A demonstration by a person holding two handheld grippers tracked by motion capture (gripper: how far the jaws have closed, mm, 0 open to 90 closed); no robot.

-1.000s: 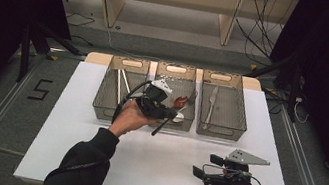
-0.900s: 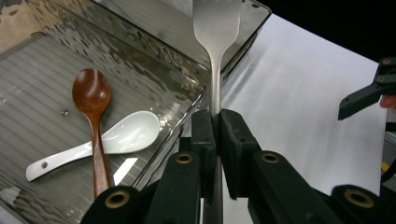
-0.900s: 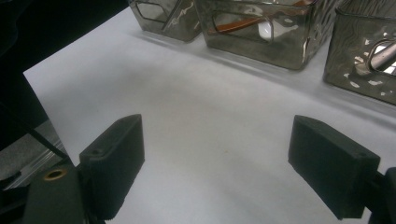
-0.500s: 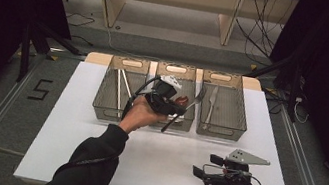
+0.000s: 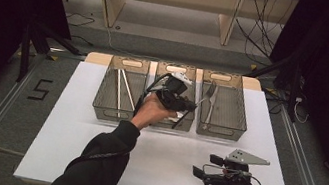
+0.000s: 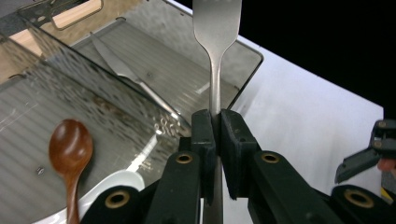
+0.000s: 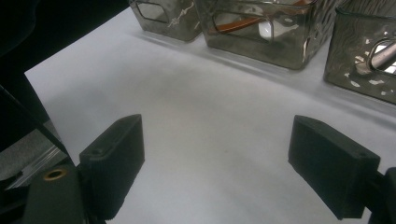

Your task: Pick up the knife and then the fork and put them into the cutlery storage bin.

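From the high view, my left gripper (image 5: 189,108) is held over the middle bin (image 5: 171,124), its jaws clamped on the handle of a metal fork (image 5: 209,93). The fork's head reaches toward two o'clock, over the wall between the middle bin and the right bin (image 5: 239,116). A knife (image 5: 209,114) lies lengthwise in the right bin, and a pair of chopsticks (image 5: 122,90) lies in the left bin (image 5: 106,94). My right gripper (image 5: 201,172) rests low on the white table mat (image 5: 73,143) at about five o'clock from the bins, well apart from them.

In the left gripper view, my two black jaws are closed tight on the fork (image 6: 215,42), which runs straight up to twelve o'clock with its head above the right bin (image 6: 247,79). The knife (image 6: 126,72) lies on that bin's floor at ten o'clock from my jaws. At eight o'clock, in the middle bin, a brown wooden spoon (image 6: 70,154) lies beside a white spoon (image 6: 112,186).

In the right gripper view, my jaws stand wide apart, empty, above the bare mat (image 7: 210,121). The three bins line the top edge, from eleven to two o'clock; something orange and white shows through the middle bin (image 7: 261,32).
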